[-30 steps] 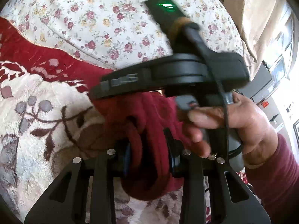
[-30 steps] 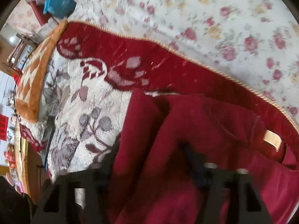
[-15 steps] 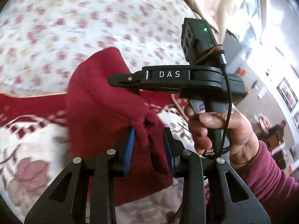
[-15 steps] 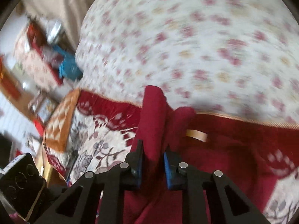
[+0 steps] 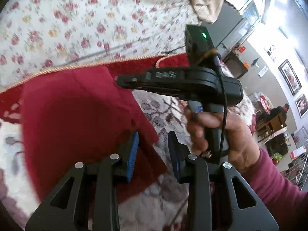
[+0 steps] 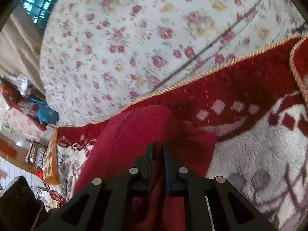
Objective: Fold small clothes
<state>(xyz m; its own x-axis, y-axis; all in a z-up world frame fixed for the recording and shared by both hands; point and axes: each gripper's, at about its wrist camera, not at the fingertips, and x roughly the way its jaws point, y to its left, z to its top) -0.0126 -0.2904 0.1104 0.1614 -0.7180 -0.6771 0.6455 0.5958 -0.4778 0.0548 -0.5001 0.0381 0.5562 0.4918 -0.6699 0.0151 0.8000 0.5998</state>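
Lying: red garment point(image 5: 73, 119) spread on a patterned blanket point(image 5: 169, 113)
Right tool point(image 6: 157, 154): clamped on a garment fold
Left tool point(image 5: 152, 146): open, blue pads either side of the garment's edge
Beyond: floral sheet point(image 6: 134, 38)
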